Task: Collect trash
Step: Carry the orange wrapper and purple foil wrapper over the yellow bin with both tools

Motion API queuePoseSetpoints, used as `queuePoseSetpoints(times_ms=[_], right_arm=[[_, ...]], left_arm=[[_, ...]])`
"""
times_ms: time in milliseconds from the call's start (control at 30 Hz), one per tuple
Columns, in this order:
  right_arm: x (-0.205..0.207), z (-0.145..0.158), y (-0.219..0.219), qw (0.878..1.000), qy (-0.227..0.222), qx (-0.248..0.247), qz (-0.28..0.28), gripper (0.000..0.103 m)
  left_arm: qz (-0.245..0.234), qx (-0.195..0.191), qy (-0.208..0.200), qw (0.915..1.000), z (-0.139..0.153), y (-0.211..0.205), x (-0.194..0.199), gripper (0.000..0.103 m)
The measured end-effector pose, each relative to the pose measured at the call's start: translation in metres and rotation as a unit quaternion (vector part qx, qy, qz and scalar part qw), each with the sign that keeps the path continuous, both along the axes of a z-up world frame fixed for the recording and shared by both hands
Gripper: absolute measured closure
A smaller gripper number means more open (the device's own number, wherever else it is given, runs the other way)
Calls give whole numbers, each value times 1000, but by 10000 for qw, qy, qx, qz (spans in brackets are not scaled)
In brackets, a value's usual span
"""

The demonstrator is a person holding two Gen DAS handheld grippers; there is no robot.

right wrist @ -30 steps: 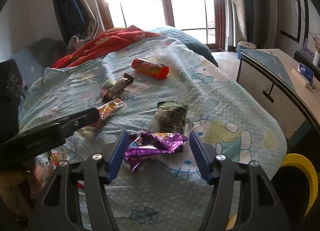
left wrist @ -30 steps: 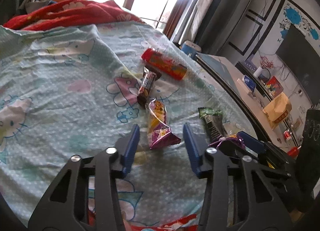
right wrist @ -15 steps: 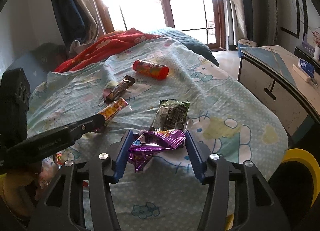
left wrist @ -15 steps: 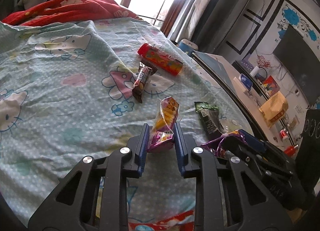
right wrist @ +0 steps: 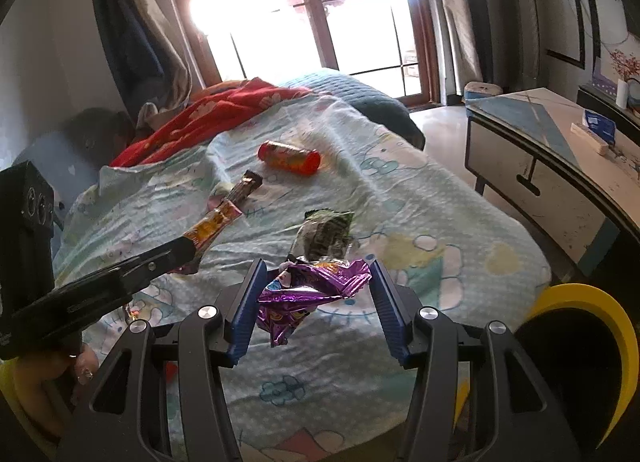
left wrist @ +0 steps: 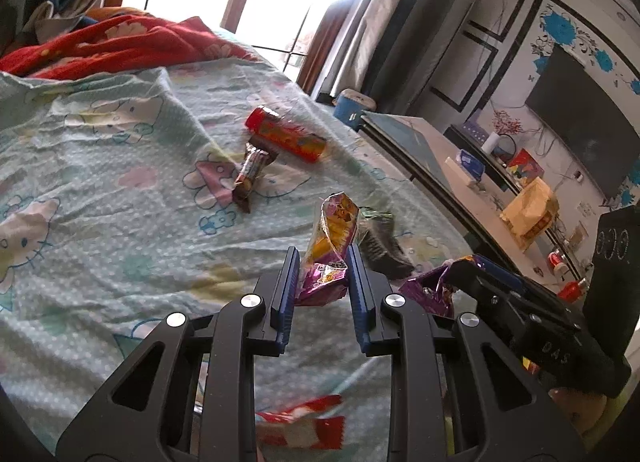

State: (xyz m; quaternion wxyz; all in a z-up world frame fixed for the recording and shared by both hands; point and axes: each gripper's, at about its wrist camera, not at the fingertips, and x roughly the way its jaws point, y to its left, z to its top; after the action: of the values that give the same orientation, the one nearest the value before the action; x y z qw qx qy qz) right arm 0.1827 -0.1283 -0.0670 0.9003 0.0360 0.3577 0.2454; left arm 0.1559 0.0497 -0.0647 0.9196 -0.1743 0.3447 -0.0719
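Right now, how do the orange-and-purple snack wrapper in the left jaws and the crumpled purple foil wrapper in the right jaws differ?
The orange-and-purple snack wrapper stands upright, long and narrow; the crumpled purple foil wrapper lies sideways, wide and bunched. The left jaws sit close together on theirs; the right jaws stand much wider apart. Both wrappers are pinched and lifted off the patterned bedsheet.

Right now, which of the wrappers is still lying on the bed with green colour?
The green wrapper, flat on the sheet beyond the purple one; the brown bar wrapper lies farther back.
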Motion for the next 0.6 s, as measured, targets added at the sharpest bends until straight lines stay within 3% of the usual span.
queuePoseSetpoints(times_ms=[600], right_arm=[[-13, 26, -59, 9980, -276, 71, -557, 52]], left_arm=[[-493, 119, -336, 9981, 24, -43, -18, 85]])
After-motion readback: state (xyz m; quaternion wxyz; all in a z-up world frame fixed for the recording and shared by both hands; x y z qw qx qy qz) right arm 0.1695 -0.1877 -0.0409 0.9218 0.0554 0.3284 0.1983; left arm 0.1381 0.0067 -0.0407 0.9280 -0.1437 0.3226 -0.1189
